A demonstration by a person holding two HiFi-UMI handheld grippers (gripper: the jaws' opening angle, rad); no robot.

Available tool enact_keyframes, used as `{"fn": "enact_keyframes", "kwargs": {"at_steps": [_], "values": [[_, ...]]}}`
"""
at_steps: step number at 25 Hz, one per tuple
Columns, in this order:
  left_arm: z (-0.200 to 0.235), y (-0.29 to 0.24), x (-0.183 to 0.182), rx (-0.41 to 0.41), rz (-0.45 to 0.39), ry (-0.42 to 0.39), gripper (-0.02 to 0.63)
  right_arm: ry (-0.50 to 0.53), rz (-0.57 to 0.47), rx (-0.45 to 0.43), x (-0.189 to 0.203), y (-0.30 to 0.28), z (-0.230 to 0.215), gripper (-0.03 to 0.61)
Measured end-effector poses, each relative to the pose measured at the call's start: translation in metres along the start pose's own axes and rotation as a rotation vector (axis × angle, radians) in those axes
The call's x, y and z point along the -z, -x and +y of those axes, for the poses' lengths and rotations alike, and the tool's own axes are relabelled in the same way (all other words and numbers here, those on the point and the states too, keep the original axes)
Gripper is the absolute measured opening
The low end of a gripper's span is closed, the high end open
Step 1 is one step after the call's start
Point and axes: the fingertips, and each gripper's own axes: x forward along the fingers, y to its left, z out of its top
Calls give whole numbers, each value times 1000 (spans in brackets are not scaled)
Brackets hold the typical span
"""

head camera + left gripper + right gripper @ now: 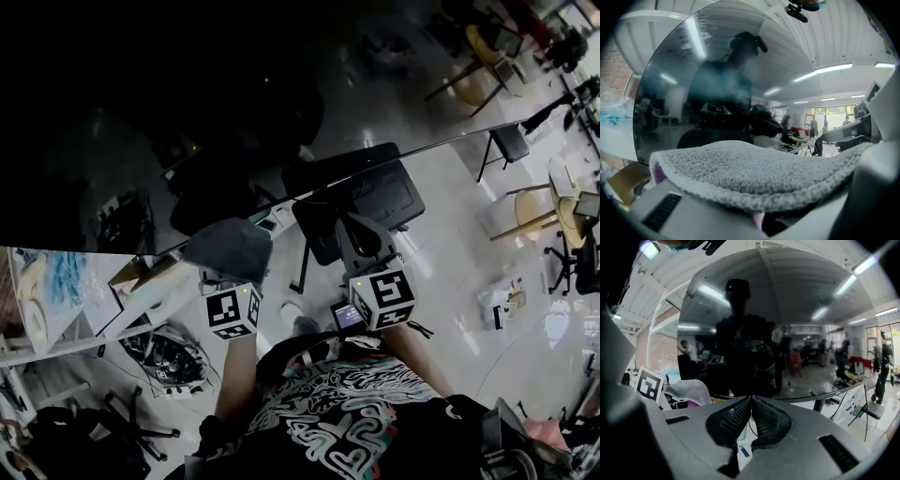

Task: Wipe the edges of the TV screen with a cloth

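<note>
1. The left gripper [231, 286] is holding the cloth [228, 248]. In its own view the grey cloth [750, 168] is draping over both jaws, with a purple fold pinched down between them.
2. The right gripper [751, 401] is carrying nothing. Its jaws are pressing together at the tips, and it is hanging just below the screen's lower edge.
3. The TV screen [112, 141] is filling the upper left of the head view, and its lower edge is running diagonally up to the right. The cloth is sitting right at that edge, though I cannot tell whether it is touching it.
4. Judging from this, the wiping is happening along the bottom edge, or is about to. Nothing is showing which stretches are already clean, so the other edges probably remain to be done.
5. The head view is looking very dark. The screen's top and left edges are running out of view, and no dust or streaks are showing.
6. The left jaws are lying under the cloth, so their tips are staying out of sight. The screen [787, 333] is mostly giving back reflections of the room and the person.
</note>
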Motion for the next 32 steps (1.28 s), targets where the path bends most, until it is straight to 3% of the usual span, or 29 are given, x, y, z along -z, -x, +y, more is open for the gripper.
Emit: {"fn": "enact_keyframes", "kwargs": {"at_steps": [32], "values": [[-53, -25, -10, -14, 39, -21, 31, -17, -62, -42, -19, 13, -62, 31]]}}
